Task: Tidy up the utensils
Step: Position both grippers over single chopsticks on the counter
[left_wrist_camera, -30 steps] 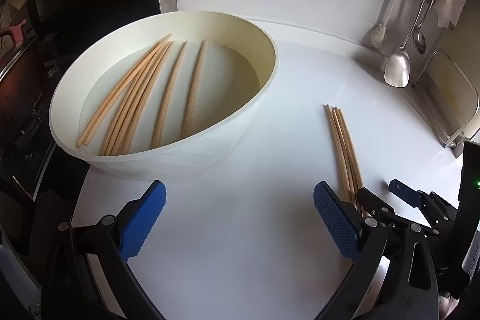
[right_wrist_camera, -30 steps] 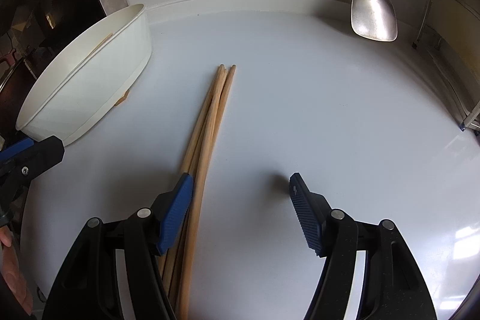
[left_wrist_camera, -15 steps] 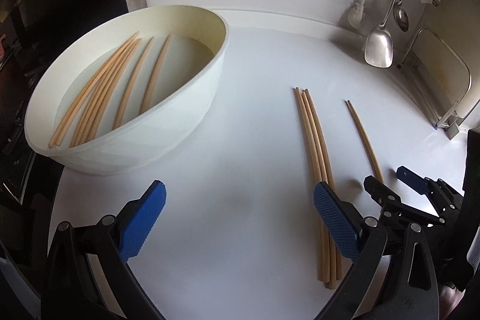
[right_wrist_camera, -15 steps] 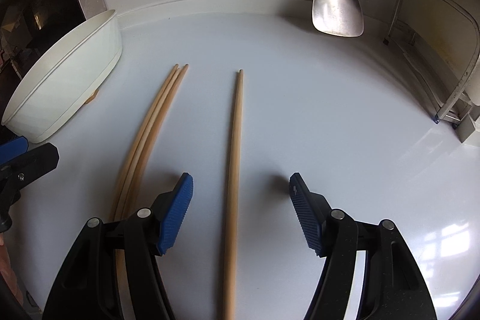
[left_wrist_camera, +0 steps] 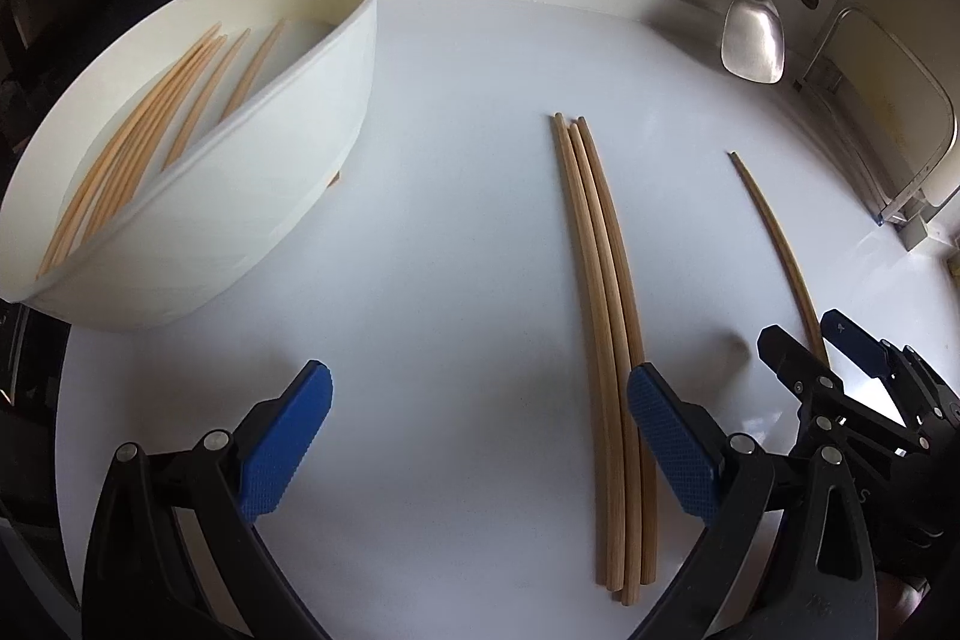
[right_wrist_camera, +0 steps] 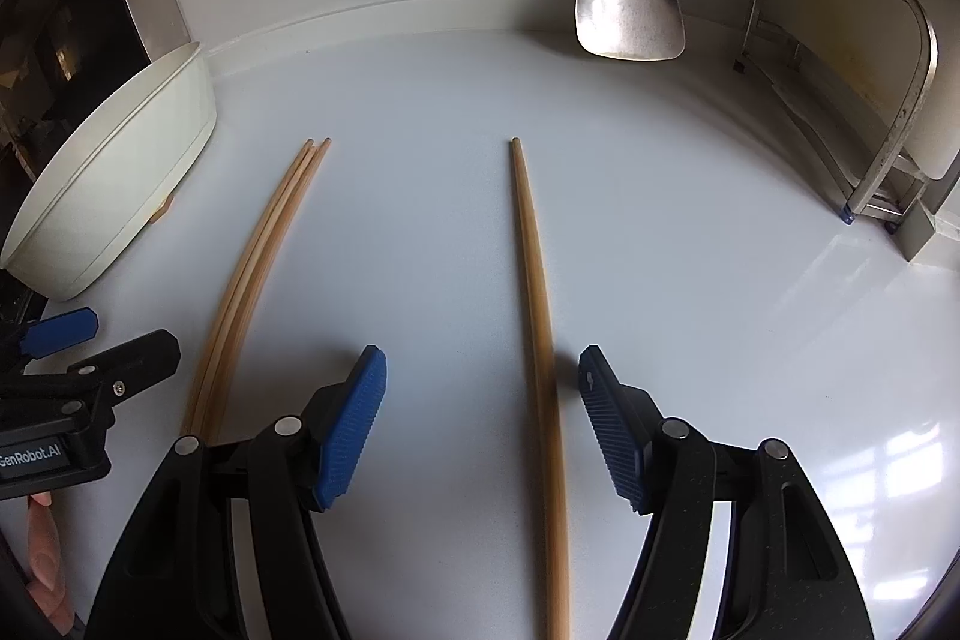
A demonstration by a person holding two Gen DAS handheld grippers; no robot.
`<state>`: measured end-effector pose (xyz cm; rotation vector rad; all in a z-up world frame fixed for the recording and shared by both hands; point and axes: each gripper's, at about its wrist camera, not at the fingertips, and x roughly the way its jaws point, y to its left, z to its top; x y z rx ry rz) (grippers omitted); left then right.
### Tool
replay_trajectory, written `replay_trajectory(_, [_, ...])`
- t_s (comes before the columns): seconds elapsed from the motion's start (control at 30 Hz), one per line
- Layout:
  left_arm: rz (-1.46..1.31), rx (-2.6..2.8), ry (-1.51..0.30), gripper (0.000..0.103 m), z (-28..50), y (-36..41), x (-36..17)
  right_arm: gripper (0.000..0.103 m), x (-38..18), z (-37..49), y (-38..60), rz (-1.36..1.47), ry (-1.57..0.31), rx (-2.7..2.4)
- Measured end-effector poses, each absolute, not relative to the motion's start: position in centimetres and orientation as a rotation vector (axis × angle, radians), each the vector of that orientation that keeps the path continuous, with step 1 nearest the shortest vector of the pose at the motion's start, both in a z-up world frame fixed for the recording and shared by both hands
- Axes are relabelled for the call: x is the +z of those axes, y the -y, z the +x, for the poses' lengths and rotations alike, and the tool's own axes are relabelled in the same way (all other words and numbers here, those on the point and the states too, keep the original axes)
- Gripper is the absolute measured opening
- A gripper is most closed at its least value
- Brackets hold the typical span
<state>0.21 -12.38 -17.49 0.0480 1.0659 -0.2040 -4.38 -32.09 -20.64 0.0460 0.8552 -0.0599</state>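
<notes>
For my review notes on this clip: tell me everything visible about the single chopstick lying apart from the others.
The single chopstick is a long, slim, light-wood stick, tapering to its far tip. It lies flat on the white counter, pointing toward the back wall, clearly apart from the group of chopsticks to its left. Its near part runs between the open blue pads of the right tool, closer to the right pad, touching neither. Its near end is out of frame.

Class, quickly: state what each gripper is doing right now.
Left gripper: open, holding nothing, beside the chopstick bundle.
Right gripper: open, single chopstick between its jaws, not gripped.
</notes>
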Motion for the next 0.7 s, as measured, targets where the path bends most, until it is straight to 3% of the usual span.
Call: replay_trajectory(0.7, [0.066, -0.147, -1.086, 0.097, 0.8, 12.6, -18.8, 0.064, -20.7, -4.7, 32.6, 0.066, -0.851, -0.067])
